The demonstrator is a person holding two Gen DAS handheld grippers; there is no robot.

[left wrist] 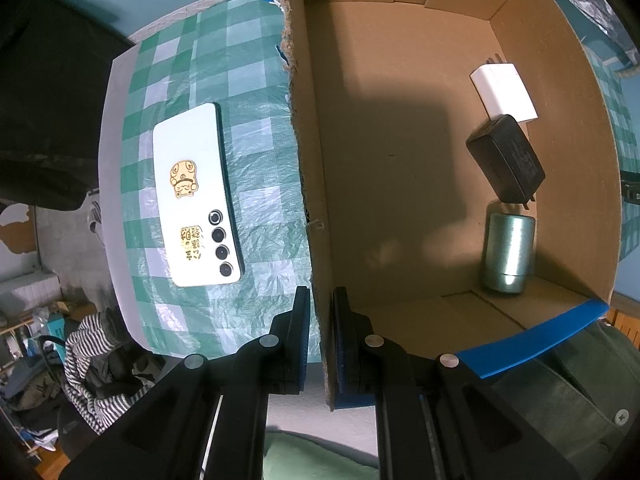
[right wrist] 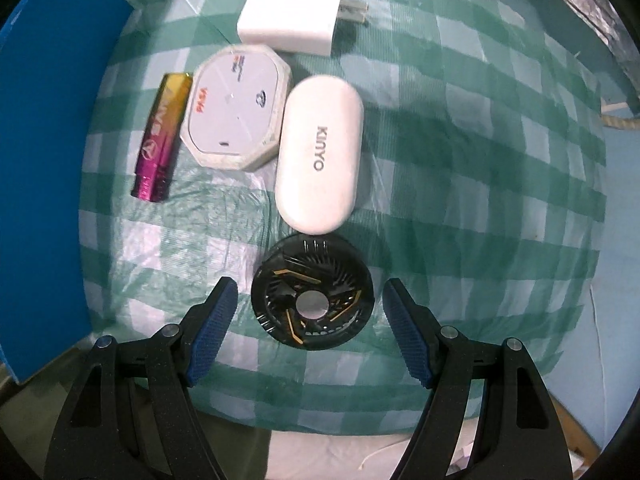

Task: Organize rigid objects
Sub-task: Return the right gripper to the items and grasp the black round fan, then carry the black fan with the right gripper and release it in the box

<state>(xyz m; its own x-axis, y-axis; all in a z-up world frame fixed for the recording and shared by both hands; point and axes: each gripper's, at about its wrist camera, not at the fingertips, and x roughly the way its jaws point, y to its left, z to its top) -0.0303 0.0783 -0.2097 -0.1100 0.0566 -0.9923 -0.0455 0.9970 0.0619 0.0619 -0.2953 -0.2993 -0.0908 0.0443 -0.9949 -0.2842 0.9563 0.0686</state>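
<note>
The left gripper (left wrist: pixel 321 308) points straight down, clamped on the cardboard box wall (left wrist: pixel 310 160). At lower centre, the right gripper (right wrist: pixel 310 300) stands open astride a round black fan (right wrist: pixel 313 307) on crinkly checked cloth (right wrist: pixel 460 200).

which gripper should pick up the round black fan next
Right. The right gripper is open with the round black fan between its fingers; the left gripper is shut on the cardboard box wall.

A green-and-white checked plastic tablecloth (right wrist: pixel 460 168) covers the table; striped black-and-white clothing (left wrist: pixel 92 364) lies heaped beyond its edge.
</note>
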